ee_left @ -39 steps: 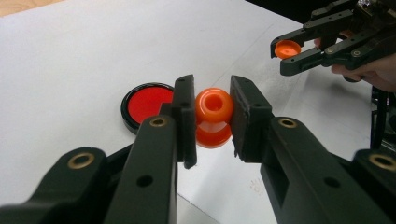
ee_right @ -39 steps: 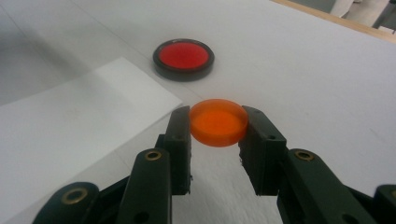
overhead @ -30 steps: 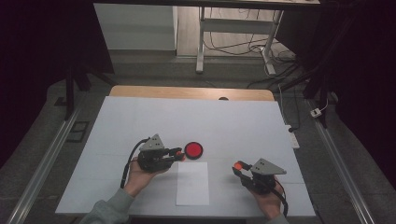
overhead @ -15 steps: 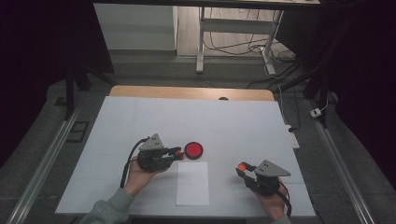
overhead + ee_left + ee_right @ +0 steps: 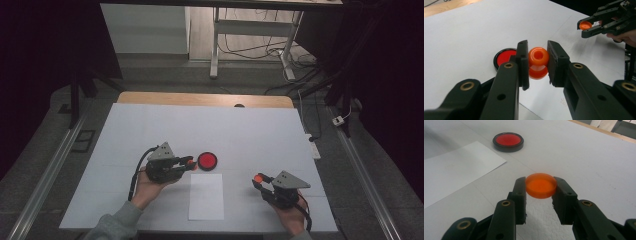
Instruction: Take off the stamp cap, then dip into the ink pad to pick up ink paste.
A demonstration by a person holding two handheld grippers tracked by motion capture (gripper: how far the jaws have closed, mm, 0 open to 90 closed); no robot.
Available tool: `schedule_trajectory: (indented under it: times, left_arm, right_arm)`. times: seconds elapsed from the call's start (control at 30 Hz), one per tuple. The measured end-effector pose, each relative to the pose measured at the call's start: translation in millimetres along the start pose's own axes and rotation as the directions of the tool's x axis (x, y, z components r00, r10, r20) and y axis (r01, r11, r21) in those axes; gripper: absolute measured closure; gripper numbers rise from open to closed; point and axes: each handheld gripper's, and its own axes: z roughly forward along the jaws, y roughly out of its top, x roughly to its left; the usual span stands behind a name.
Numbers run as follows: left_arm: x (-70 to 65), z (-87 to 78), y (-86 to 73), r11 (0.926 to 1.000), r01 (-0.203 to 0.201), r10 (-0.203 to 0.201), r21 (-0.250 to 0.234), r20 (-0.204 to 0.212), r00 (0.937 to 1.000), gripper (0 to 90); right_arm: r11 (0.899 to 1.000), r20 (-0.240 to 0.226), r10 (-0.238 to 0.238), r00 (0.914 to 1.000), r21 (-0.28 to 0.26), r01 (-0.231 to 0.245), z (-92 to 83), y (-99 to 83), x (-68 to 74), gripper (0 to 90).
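in the high view, left of centre, the left hand-held gripper (image 5: 189, 162) is seen clamped on a small orange stamp (image 5: 192, 163), its jaws pointing toward the right of the frame. in the left gripper view the orange stamp (image 5: 538, 62) is pinched between the two black pads, and a round hollow end is turned toward the camera; its long axis is judged to run roughly along the jaws, though the far end is hidden behind the near bulge. just right of that gripper, in the middle of the high view, a red ink pad (image 5: 207, 160) lies on the counter (image 5: 260, 130), and below it a white paper sheet (image 5: 206, 196) is spread flat. the ink pad is nearer the left gripper, close beside its jaw tips. at lower right, the right hand-held gripper (image 5: 258, 179) is closed on an orange cap (image 5: 259, 177); in the right gripper view the orange cap (image 5: 541, 185) is held flat and level between the pads. whether stamp and ink pad touch cannot be told. the paper's lower left part is cut off in the right gripper view.
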Motion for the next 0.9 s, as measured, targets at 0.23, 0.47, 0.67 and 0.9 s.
schedule_trajectory:
  times: [0.23, 0.47, 0.67, 0.9]
  left_arm:
    - [1.5, -0.1, 5.3, 0.9999, -0.01, 0.01, -0.007, -0.004, 0.9999, 72.6]
    - [4.5, 6.3, 10.9, 0.9997, -0.026, 0.026, 0.002, -0.013, 0.9996, 72.6]
    - [11.4, 14.6, 17.0, 0.9996, -0.028, 0.028, 0.01, -0.015, 0.9995, 72.6]
    - [19.5, 32.7, 32.3, 0.9989, -0.043, 0.043, 0.021, -0.008, 0.9991, 72.6]
  right_arm:
    - [1.0, 0.001, 0.0, 1.0, -0.003, 0.0, -0.8, -0.6, -0.5, 64.8]
    - [1.0, 0.007, 0.007, 0.9999, -0.002, -0.007, -1.3, -2.2, -3.0, 64.8]
    - [1.0, 0.007, 0.008, 0.9999, 0.003, -0.008, -0.5, -2.3, -2.9, 64.8]
    - [1.0, 0.0, 0.012, 0.9999, 0.002, -0.012, 0.9, -1.6, -2.5, 64.8]
